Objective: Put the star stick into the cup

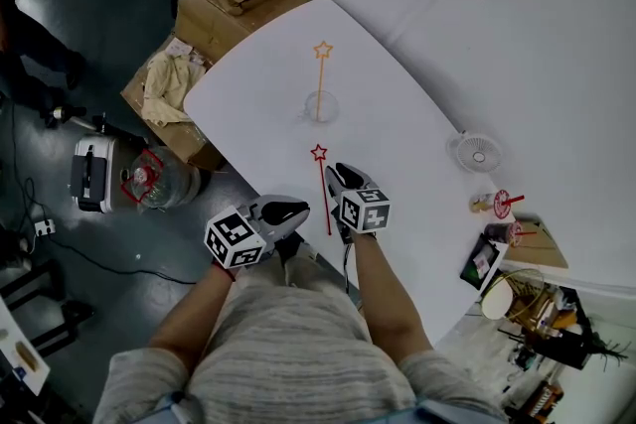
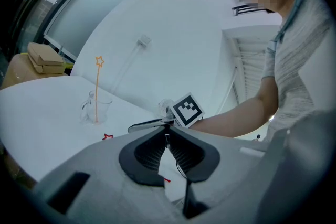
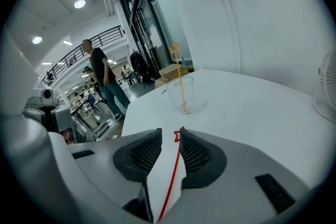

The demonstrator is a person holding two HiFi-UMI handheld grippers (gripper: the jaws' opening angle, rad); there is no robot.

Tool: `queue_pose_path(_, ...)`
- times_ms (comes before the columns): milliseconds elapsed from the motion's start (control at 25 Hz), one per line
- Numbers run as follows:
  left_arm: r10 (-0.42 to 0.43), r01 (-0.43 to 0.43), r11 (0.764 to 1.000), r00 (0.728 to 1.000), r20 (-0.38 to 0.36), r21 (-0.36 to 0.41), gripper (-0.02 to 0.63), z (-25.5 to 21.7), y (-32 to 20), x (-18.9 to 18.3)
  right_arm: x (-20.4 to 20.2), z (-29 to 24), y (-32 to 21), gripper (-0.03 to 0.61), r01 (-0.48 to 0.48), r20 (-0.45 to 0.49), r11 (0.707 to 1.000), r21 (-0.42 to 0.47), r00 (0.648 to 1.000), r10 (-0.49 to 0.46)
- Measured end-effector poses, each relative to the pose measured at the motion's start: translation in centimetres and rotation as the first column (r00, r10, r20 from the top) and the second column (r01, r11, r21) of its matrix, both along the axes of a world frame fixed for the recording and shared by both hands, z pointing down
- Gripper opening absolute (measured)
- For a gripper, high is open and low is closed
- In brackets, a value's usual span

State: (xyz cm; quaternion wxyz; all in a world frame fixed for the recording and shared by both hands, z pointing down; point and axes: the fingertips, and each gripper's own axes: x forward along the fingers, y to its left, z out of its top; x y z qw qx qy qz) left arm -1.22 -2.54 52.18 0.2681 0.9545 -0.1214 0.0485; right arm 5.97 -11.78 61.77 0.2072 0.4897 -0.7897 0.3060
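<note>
Right gripper [image 3: 170, 131] gapes astride the red star stick [image 3: 171, 182], apparently ungripped, tail hidden; left gripper [image 2: 167, 131] closed, empty.

Lower centre of the head view: left gripper [image 1: 294, 211], angled toward the upper right, jaws pressed together tip to tip. Just beside it, toward frame right: right gripper [image 1: 341, 176], pointed up-frame, jaws parted by a narrow gap. Left forearm [image 1: 194, 313] and right forearm [image 1: 388, 298] bare, converging upward from the lower edge.
</note>
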Motion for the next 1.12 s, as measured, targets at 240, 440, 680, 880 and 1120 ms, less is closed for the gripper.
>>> queue_pose_path(240, 0.000, 0.000, 1.000, 1.000, 0.005, -0.009, 0.020, 0.3, 0.7, 0.0, -0.1, 1.7, 1.4, 0.083, -0.003, -0.021, 0.998, -0.064, 1.000, 0.002)
queue_pose_path(440, -0.005, 0.005, 1.000, 1.000, 0.008, -0.014, 0.020, 0.5, 0.6, -0.3, -0.3, 3.7, 2.5, 0.092, -0.007, -0.050, 0.992, -0.128, 0.999, 0.000)
queue_pose_path(680, -0.006, 0.006, 1.000, 1.000, 0.011, -0.019, 0.020, 0.7, 0.6, -0.6, -0.2, 5.7, 3.3, 0.092, -0.004, -0.104, 0.980, -0.201, 0.994, -0.018)
queue_pose_path(880, -0.008, 0.008, 1.000, 1.000, 0.013, -0.024, 0.020, 1.0, 0.2, -0.8, -0.1, 6.8, 3.2, 0.092, -0.014, -0.125, 0.971, -0.238, 0.992, -0.017)
queue_pose_path(1120, -0.008, 0.008, 1.000, 1.000, 0.016, -0.028, 0.020, 1.1, -0.2, -0.8, -0.1, 7.6, 3.1, 0.091, -0.032, -0.154, 0.963, -0.269, 0.988, -0.010)
